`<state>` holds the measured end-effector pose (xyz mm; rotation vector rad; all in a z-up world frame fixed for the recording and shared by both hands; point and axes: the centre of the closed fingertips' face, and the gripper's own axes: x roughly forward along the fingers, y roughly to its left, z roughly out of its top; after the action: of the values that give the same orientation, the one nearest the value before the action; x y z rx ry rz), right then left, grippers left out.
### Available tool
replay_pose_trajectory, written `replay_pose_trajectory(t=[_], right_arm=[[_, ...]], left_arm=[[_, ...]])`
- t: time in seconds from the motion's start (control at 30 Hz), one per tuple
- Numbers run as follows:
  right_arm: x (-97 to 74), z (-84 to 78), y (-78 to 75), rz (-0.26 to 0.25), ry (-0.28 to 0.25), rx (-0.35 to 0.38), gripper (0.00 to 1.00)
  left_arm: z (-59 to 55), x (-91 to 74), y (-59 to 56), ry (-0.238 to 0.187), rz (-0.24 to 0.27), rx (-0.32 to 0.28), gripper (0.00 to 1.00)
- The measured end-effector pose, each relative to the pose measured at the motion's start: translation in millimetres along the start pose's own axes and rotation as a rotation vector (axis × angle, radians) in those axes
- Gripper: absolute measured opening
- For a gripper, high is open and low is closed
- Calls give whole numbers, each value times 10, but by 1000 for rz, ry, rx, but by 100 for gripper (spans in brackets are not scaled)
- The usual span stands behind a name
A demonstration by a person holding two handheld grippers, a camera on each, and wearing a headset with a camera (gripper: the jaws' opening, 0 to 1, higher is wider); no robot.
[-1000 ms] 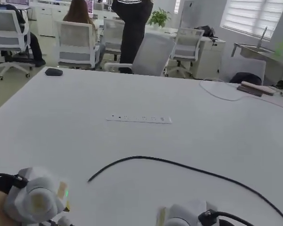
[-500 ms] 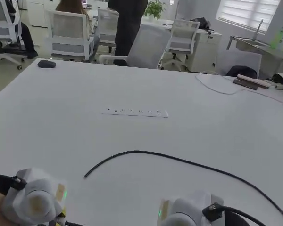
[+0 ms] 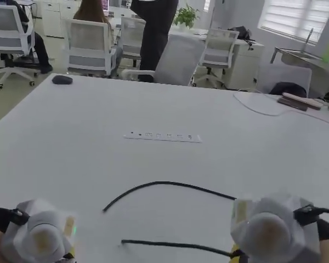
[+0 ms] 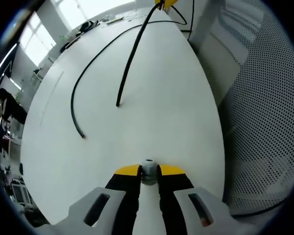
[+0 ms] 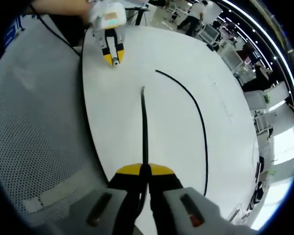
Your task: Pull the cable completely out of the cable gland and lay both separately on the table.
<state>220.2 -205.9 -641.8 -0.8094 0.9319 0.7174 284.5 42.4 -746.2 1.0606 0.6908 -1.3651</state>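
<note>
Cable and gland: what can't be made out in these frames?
1. Head view: whether the curved and straight runs are one cable; the housing of the right claw covers where they would meet.
2. Head view: how the jaws grip, under the housings and cut by the bottom edge.
3. Left gripper view: cable gland in the left claw, too small for thread or nut detail.

Between the yellow, matt left fingers [image 4: 127, 170]: small grey cable gland [image 4: 148, 169], smooth, a bit shiny. Between the right fingers [image 5: 130, 170]: thin black cable [image 5: 144, 127], smooth and matt, like rubber. Under the fingers: white table [image 3: 153, 104], smooth, flat, matt. Beside the left fingers: pale mesh cloth [image 4: 264, 98], full of tiny holes.
</note>
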Motion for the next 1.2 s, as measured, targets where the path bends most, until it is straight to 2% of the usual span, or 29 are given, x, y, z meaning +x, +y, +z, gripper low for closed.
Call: replay_pose_trajectory(t=[0.03,0.07,0.1,0.17,0.3,0.37,0.4,0.47,0.5,0.6,0.7,0.8,0.83,0.9,0.97,1.1,1.2], right_arm=[[-10,15,-31,-5,-8,2,2],[-44,76,-163,-22,-44,21,2],[-58,119,-218,-22,-70,41,2],[-98,208,-373,-29,-127,118,2],[-194,410,-751,-84,-236,173,2],[-199,464,-861,-97,-266,192,2],[-185,513,-981,-110,-293,214,2],[-93,545,-1180,-136,-306,240,2],[-7,562,-1329,-165,-320,262,2],[252,573,-1603,-211,-319,291,2],[628,570,-1811,-213,-317,354,2],[1076,489,-1923,-177,-268,419,2],[1172,467,-1939,-169,-256,423,2],[1390,385,-1940,-142,-217,476,2],[1558,331,-1944,-138,-194,487,2],[1793,176,-1861,-110,-125,526,2],[1903,61,-1787,-84,-86,572,3]], left_arm=[[13,-6,1,-1,1,0,14],[76,-34,4,-8,2,-3,14],[106,-46,5,-11,2,-6,14],[170,-76,8,-12,5,-6,14],[256,-116,23,-15,16,-25,14],[299,-116,2,-13,14,-23,14],[340,-113,-21,-10,10,-18,14],[421,-100,-68,-3,-1,-11,14],[478,-96,-93,-1,-3,-5,14],[624,-90,-166,-6,-15,2,14],[745,-103,-239,-4,-22,18,14],[843,-167,-267,-10,-16,8,14],[861,-187,-264,-15,-10,-1,14],[910,-234,-254,-40,7,-35,14],[907,-265,-257,-48,19,-54,14],[861,-273,-291,-37,27,-80,14],[853,-278,-320,-31,27,-91,14]])
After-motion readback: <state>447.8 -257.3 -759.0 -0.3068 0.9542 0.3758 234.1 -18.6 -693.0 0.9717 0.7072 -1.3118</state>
